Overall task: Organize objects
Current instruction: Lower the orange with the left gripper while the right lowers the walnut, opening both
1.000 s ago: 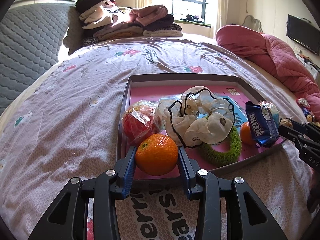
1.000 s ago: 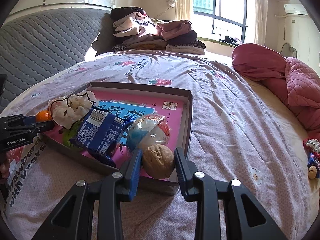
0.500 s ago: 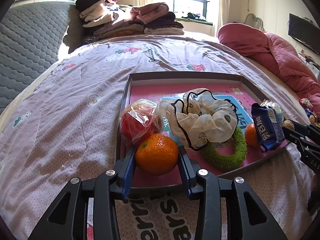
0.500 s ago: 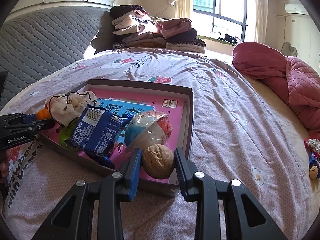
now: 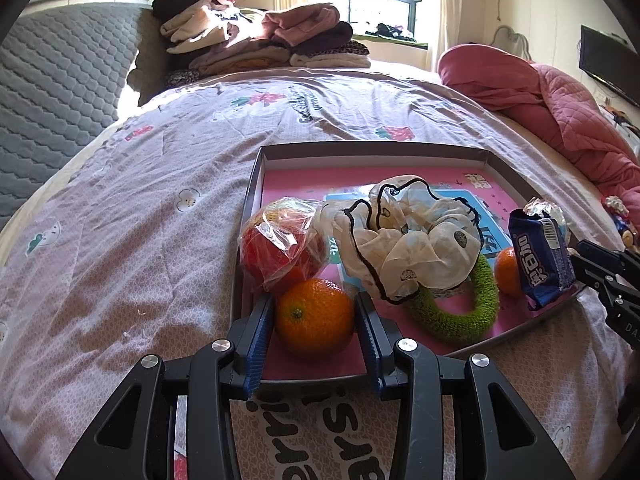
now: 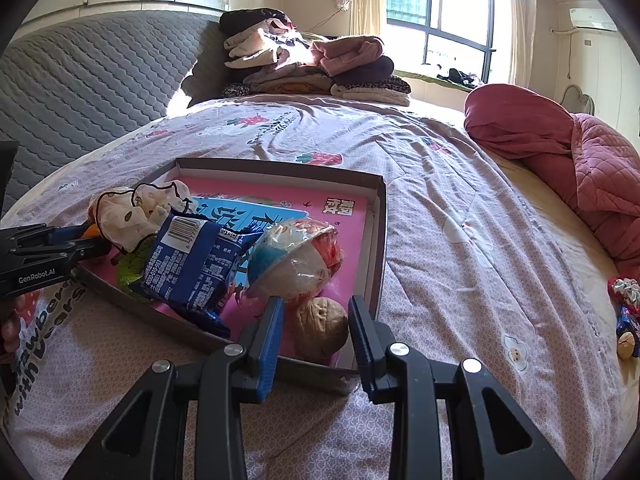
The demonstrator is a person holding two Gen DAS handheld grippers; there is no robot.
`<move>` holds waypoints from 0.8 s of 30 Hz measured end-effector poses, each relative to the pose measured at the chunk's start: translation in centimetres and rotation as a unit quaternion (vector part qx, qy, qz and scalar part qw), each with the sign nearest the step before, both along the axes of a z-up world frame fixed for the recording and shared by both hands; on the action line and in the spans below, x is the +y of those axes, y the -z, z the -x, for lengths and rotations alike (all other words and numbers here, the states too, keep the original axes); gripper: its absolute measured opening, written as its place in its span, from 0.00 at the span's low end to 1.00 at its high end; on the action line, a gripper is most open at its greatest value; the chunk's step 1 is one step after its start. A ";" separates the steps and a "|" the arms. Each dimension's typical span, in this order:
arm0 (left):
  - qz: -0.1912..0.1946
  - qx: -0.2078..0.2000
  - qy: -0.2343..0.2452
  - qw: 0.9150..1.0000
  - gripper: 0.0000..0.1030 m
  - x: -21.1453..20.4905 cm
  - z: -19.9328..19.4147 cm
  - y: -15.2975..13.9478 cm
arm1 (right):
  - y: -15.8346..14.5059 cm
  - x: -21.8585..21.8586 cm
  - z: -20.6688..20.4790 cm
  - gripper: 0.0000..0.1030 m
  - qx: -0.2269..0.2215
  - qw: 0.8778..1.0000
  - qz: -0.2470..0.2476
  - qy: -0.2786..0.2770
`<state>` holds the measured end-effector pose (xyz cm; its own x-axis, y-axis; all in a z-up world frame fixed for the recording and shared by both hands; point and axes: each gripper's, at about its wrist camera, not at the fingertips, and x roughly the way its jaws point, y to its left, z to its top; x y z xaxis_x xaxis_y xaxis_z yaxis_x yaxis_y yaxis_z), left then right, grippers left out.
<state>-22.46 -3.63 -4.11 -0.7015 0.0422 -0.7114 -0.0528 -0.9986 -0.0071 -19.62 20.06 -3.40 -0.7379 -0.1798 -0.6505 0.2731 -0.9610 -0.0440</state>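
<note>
Nothing much has shifted since a second ago: both my tongs sit where they were, the tray only a touch lower in the left view.

My left tongs point(image 5: 315, 316) are clamped on the orange point(image 5: 315, 315), blue pads pressed to both its sides, about half spread. It sits at the near left corner of the tray point(image 5: 256, 172), against the wrapped red ball point(image 5: 282, 246).

My right tongs point(image 6: 316, 326) are as narrow as they get, with the walnut point(image 6: 320, 330) between them. Left pad looks a hair off the shell, right pad close; I read it as gripped. It sits at the tray's near right corner, just under the wrapped blue-and-white ball point(image 6: 296, 262).

Also in the tray: cream scrunchie point(image 5: 408, 240) with black trim lying on a green ring point(image 5: 460, 312), a second small orange point(image 5: 507, 270), a blue snack packet point(image 6: 196, 264) with barcode and Chinese print I cannot read. Tray floor is pink with a blue panel of Chinese characters.

Tray rests at the near edge of the bed point(image 5: 140, 220). Cover print reads "with bears" and partly "strawber". Left tongs' body reads "GenRobot.AI". Folded clothes point(image 6: 312, 68) at the far edge, pink quilt point(image 6: 560, 152) along the right edge.
</note>
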 end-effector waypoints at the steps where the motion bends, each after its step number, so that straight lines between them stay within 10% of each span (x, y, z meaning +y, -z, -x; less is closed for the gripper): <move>1: 0.000 0.000 -0.001 1.000 0.41 0.0 0.0 0.0 | 0.0 0.0 0.0 0.33 0.000 1.000 -0.001 0.000; 24: 0.013 0.010 -0.009 1.000 0.52 0.2 -0.6 -1.0 | 0.1 0.1 0.0 0.33 0.001 1.000 0.000 0.003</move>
